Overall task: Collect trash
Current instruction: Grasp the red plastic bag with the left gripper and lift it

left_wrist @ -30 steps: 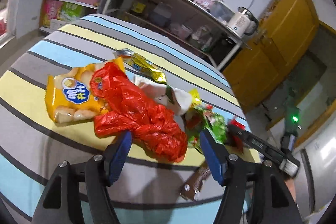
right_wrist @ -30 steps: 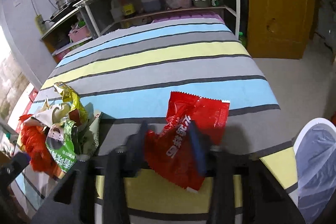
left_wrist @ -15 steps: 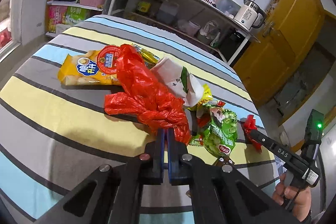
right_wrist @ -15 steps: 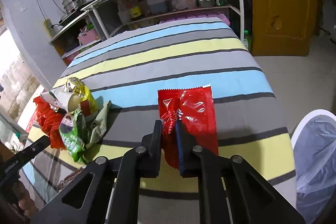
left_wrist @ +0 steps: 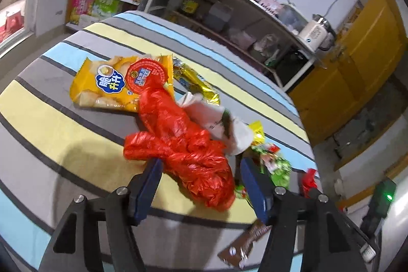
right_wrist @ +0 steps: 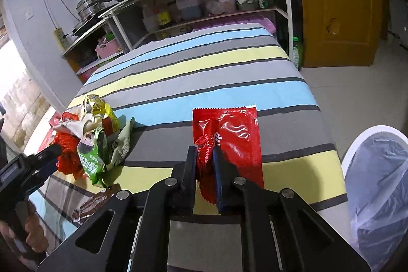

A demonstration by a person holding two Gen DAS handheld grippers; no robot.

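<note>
Red wrapper (right_wrist: 229,137), frame centre above the bench (right_wrist: 204,73), is pinched at one corner by the right gripper (right_wrist: 205,159); it may slip short of the bin (right_wrist: 377,170), lower right. Left gripper (left_wrist: 199,170) fingers are opening astride the red bag (left_wrist: 183,144), not pressing it; closing could snag neighbouring wrappers.

Left gripper (left_wrist: 200,182) over striped worktop (left_wrist: 63,139), jaws opening, straddling crumpled red plastic bag (left_wrist: 183,142); yellow snack packet (left_wrist: 109,86) lying beyond, touching it.
</note>
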